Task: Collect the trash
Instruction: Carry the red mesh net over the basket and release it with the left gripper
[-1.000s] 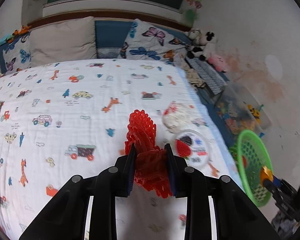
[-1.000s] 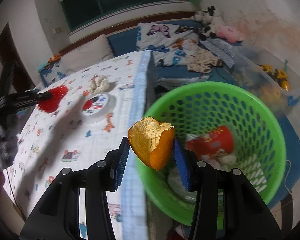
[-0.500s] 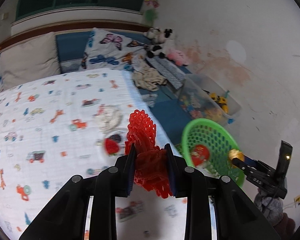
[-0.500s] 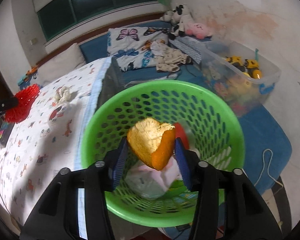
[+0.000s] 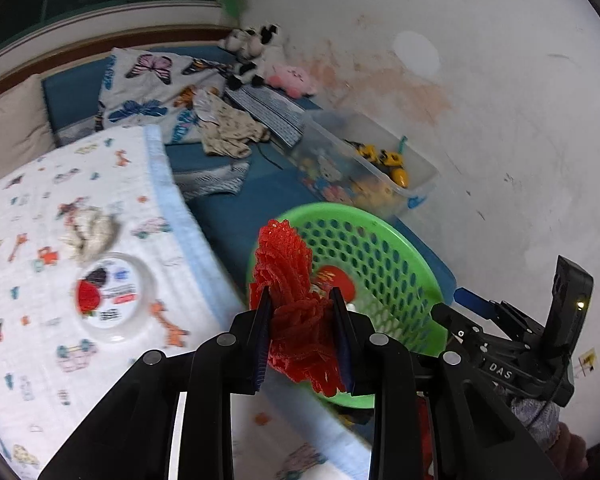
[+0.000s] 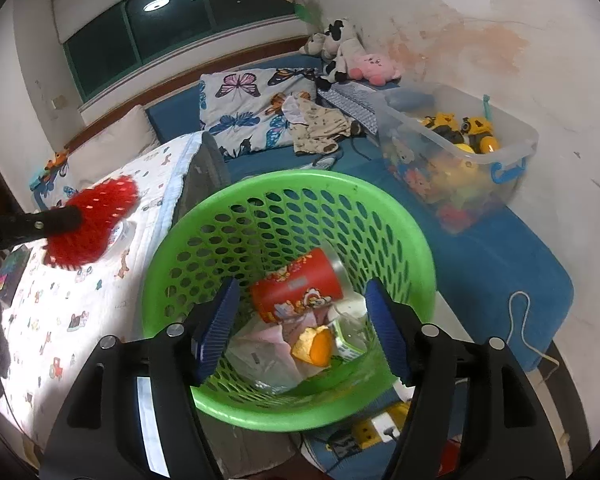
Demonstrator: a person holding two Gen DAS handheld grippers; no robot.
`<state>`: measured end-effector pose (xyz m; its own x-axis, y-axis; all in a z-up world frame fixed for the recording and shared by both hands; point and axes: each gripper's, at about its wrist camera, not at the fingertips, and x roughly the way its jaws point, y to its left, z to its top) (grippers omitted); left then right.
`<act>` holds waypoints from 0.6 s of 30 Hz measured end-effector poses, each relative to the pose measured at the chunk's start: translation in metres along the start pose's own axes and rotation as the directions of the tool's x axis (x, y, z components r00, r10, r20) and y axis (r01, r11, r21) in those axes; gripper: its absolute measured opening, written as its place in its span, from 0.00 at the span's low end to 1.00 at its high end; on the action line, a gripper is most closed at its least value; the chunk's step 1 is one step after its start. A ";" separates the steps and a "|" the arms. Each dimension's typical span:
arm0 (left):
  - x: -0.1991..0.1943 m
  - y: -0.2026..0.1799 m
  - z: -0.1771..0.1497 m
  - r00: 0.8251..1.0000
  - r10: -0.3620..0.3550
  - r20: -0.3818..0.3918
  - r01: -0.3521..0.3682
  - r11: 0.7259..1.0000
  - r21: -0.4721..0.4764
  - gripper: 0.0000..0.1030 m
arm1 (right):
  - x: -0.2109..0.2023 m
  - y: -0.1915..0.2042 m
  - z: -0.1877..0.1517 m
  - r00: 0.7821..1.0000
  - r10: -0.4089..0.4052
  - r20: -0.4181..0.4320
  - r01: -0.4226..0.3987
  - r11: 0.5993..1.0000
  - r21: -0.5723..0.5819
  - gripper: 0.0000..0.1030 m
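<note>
Bed with a white cover printed with small vehicles and animals, pale blue along its right edge; a blue mat lies beside that edge, against the stained wall. Butterfly-print pillow at the head end of the mat, with plush toys in the corner beyond it and a crumpled garment just in front. Clear plastic storage bin of toys along the wall side of the mat. Green perforated basket between the bed's right edge and the bin, just beside the bed; it contains a red printed can lying on its side, clear and pink wrappers, and an orange peel resting free on top of them near the basket's bottom. Right gripper poised over the basket mouth, its blue-padded jaws opening, nothing between them; the peel lies below, apart from the pads. Left gripper over the bed's right edge, just beside the basket rim, clamped on a red foam fruit net that bulges above and below the pads. In the right wrist view the same net appears at the left, over the bed cover. Round white lidded tub with a red fruit label near the bed's right edge, and a crumpled tissue just beyond it, toward the head end.
</note>
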<state>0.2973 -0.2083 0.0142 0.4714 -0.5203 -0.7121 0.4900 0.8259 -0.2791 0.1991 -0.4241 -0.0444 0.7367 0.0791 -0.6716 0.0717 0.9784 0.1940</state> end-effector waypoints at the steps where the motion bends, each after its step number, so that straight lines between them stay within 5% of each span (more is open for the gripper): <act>1: 0.005 -0.005 0.000 1.000 -0.003 -0.008 0.003 1.000 0.005 0.27 | -0.002 -0.002 -0.001 1.000 0.003 0.001 -0.003 1.000 0.005 0.66; 9: 0.033 -0.030 -0.003 0.997 -0.030 -0.066 0.032 0.999 0.027 0.31 | -0.011 -0.012 -0.006 1.000 0.008 0.017 -0.008 1.000 0.024 0.67; 13: 0.042 -0.037 -0.007 0.996 -0.032 -0.085 0.035 0.999 0.039 0.51 | -0.014 -0.014 -0.008 1.000 0.007 0.017 -0.008 0.999 0.031 0.67; 18: 0.043 -0.040 -0.012 0.996 -0.023 -0.086 0.029 0.998 0.062 0.62 | -0.012 -0.014 -0.009 1.000 0.007 0.010 -0.008 0.999 0.033 0.67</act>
<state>0.2895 -0.2614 -0.0131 0.3954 -0.5188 -0.7579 0.5477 0.7956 -0.2589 0.1833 -0.4368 -0.0458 0.7442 0.0844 -0.6626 0.0880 0.9709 0.2226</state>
